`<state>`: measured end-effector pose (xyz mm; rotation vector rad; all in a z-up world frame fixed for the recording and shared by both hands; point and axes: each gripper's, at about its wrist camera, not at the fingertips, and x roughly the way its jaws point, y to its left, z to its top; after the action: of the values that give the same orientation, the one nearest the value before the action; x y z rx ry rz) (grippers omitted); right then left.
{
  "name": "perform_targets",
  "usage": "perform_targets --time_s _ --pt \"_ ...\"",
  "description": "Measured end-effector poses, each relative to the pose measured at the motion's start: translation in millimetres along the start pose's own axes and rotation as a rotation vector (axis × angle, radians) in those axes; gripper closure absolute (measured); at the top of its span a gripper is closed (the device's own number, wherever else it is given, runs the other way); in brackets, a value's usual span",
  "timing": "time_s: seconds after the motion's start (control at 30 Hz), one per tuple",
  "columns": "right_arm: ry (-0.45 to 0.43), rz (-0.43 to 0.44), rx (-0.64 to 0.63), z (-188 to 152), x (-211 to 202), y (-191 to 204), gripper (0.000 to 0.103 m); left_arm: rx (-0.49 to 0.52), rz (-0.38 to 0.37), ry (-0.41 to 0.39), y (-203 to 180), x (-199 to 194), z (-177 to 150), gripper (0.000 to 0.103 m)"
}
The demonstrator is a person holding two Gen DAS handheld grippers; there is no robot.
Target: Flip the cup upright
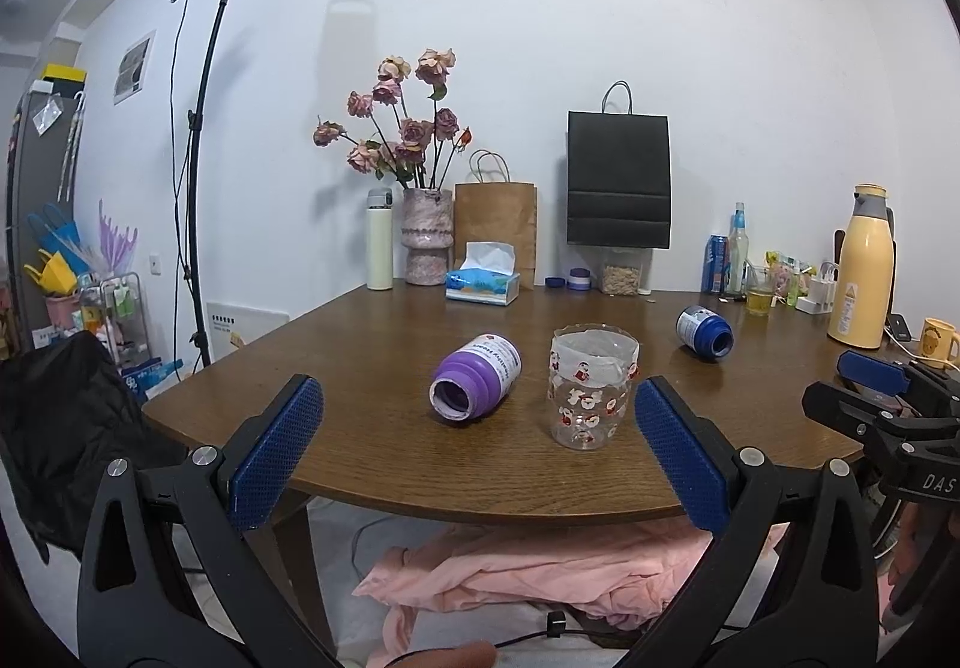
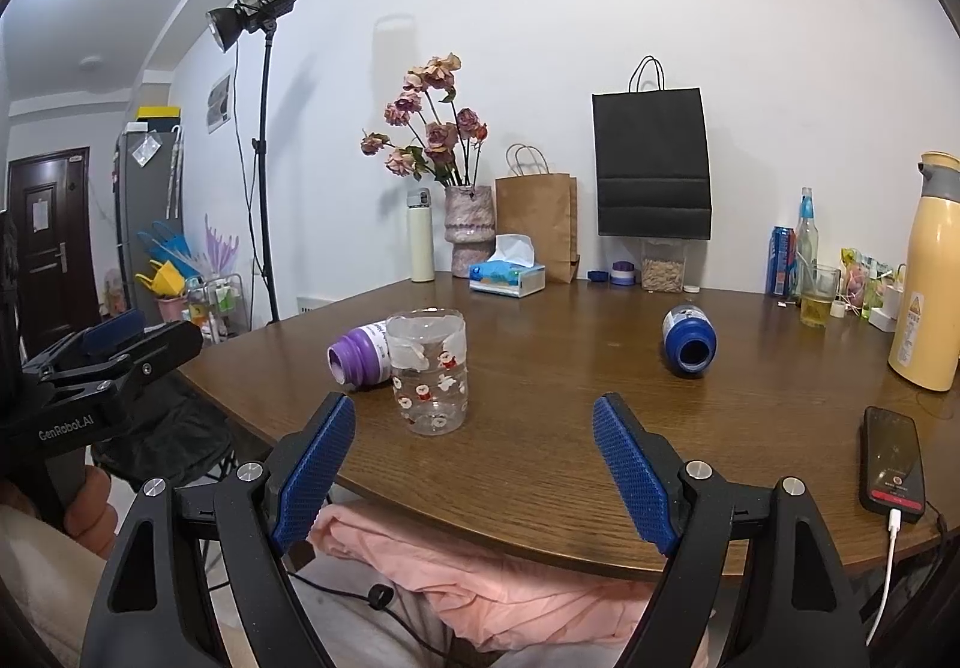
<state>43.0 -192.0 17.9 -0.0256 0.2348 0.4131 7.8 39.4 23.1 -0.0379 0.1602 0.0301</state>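
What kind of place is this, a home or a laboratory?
Most likely a home dining area: a brown wooden table holds a pink vase of dried roses, a blue tissue box and a yellow thermos jug. A black studio light suggests staged recording.

The cup [image 1: 591, 387] stands upright on the bench [image 1: 372, 344] near its front edge. Just left of it a bottle [image 1: 476, 385] lies on its side, mouth toward the front. A second bottle [image 1: 704, 333] lies well apart to the right, farther back. Along the wall behind stand a vase [image 1: 426, 236], a tissue box [image 1: 483, 284] before a paper bag [image 1: 497, 224], and a flask [image 1: 860, 266] at far right.
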Motion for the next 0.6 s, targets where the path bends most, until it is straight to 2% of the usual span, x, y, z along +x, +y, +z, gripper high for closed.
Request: perform_targets --time_s 0.6 --pt "0.007 0.002 0.001 -1.4 2.2 2.1 0.017 0.004 0.008 -0.002 -1.1 -2.5 0.1 0.0"
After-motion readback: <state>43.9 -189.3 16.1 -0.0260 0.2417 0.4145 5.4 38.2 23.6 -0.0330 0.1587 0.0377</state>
